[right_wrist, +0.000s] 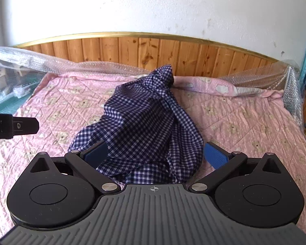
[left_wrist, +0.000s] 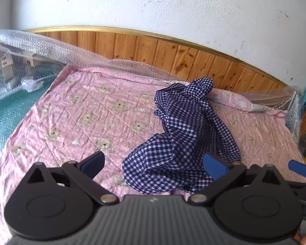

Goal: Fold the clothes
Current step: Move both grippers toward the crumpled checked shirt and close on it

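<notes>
A crumpled dark-blue and white checked shirt (left_wrist: 185,132) lies in a heap on the pink quilt, its far end bunched up against the headboard. My left gripper (left_wrist: 154,165) hovers open just before the heap's near edge, with nothing between its blue pads. In the right wrist view the same shirt (right_wrist: 144,118) fills the middle. My right gripper (right_wrist: 156,156) is open too, its fingers spread on either side of the heap's near end without clamping it. One left-gripper finger (right_wrist: 26,125) shows at the left edge, and a right-gripper fingertip (left_wrist: 299,168) at the right.
The bed carries a pink quilt with bear prints (right_wrist: 244,122). A wooden headboard (right_wrist: 153,49) stands against a white wall. Bubble wrap (left_wrist: 51,47) drapes the left rail and the right corner (right_wrist: 291,94). A pink pillow (right_wrist: 214,85) lies by the headboard. A green surface (left_wrist: 2,112) lies left of the bed.
</notes>
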`<control>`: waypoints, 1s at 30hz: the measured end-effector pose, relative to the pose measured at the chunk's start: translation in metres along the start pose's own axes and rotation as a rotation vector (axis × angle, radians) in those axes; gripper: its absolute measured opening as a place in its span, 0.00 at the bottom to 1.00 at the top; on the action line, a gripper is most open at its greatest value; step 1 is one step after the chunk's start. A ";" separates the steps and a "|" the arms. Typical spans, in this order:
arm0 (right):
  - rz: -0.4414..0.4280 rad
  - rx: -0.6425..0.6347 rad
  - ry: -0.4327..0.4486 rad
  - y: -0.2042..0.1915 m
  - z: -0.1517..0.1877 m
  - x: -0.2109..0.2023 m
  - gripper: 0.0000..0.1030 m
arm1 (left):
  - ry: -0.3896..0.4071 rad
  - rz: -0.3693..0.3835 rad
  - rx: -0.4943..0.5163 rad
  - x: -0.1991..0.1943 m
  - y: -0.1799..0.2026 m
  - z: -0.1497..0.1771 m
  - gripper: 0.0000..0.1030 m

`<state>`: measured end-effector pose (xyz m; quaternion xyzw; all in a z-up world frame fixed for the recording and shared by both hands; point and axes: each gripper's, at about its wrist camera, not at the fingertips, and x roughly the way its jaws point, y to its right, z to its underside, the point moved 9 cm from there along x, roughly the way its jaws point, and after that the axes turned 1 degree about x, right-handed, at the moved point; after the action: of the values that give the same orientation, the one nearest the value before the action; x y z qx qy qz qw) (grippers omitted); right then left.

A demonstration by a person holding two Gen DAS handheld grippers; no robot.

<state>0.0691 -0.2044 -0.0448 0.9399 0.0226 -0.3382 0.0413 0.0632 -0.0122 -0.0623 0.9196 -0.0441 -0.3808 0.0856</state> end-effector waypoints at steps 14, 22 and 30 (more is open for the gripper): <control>-0.013 0.016 -0.027 -0.009 0.003 -0.001 0.99 | -0.073 0.015 0.038 -0.001 -0.011 0.017 1.00; -0.004 0.018 -0.048 -0.008 0.005 -0.002 0.99 | -0.087 0.009 0.102 0.005 0.000 0.028 1.00; 0.004 0.014 -0.053 -0.010 0.005 -0.001 0.99 | -0.055 -0.014 0.197 0.006 0.008 0.034 1.00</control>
<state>0.0645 -0.1950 -0.0488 0.9308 0.0170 -0.3632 0.0358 0.0433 -0.0254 -0.0880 0.9131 -0.0770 -0.4002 -0.0090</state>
